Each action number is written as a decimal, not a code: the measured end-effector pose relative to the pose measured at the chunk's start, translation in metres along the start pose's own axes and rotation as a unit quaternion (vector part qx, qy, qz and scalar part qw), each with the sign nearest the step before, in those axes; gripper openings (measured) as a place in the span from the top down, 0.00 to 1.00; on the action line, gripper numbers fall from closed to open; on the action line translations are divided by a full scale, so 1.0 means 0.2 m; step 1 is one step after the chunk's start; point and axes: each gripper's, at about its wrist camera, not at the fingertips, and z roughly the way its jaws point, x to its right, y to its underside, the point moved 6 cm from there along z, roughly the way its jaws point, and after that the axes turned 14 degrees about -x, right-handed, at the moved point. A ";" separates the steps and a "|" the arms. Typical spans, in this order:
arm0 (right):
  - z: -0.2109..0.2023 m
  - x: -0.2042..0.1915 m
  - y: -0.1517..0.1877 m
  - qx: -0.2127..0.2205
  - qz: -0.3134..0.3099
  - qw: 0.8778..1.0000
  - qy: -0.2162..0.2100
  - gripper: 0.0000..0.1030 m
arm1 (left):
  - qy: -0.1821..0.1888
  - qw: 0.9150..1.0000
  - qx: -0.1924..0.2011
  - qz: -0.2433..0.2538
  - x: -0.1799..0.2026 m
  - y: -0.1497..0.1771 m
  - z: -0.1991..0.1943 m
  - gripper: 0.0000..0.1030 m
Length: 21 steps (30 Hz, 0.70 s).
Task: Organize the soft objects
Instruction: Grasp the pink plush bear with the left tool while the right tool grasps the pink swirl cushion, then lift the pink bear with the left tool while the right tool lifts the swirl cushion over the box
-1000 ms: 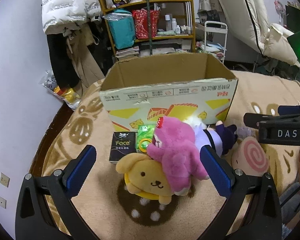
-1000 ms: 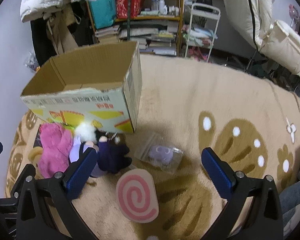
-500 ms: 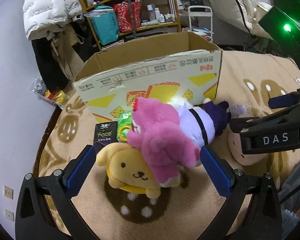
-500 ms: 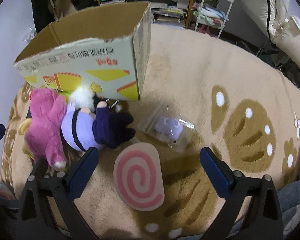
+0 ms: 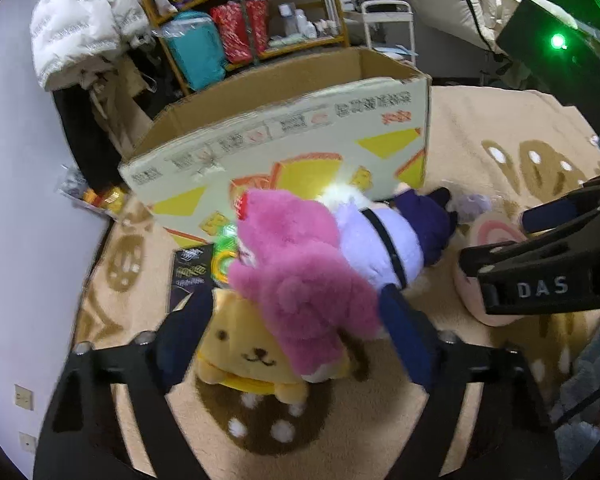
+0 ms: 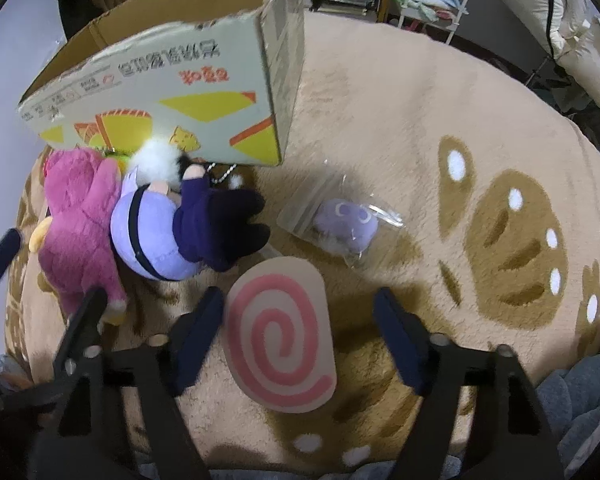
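A pink plush (image 5: 300,280) lies across a yellow dog plush (image 5: 252,354) on the beige rug, in front of an open cardboard box (image 5: 284,148). My left gripper (image 5: 296,320) straddles both. Its jaws are closing, and its pads flank the plushes without clearly pressing them. A purple doll (image 6: 160,240) lies beside the pink plush (image 6: 80,220). My right gripper (image 6: 300,312) is over a pink swirl cushion (image 6: 280,336). Its jaws are closing too, the left pad near the cushion's edge and the right pad apart from it. A small purple plush in a clear bag (image 6: 344,220) lies further out.
A black tissue pack (image 5: 192,268) and a green packet (image 5: 224,248) lie against the box front. Behind the box stand a shelf (image 5: 260,20), a hanging white jacket (image 5: 84,28) and a white cart (image 5: 388,28). A grey-clad knee (image 6: 580,380) is at the lower right.
Both grippers have come down closer to the toys. Their jaws have narrowed around the pink and yellow plushes and around the swirl cushion.
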 end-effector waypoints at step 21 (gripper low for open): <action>-0.12 0.00 -0.01 0.045 -0.001 0.999 -0.015 0.61 | 0.039 0.999 -0.011 -0.009 0.01 0.08 -0.03 0.67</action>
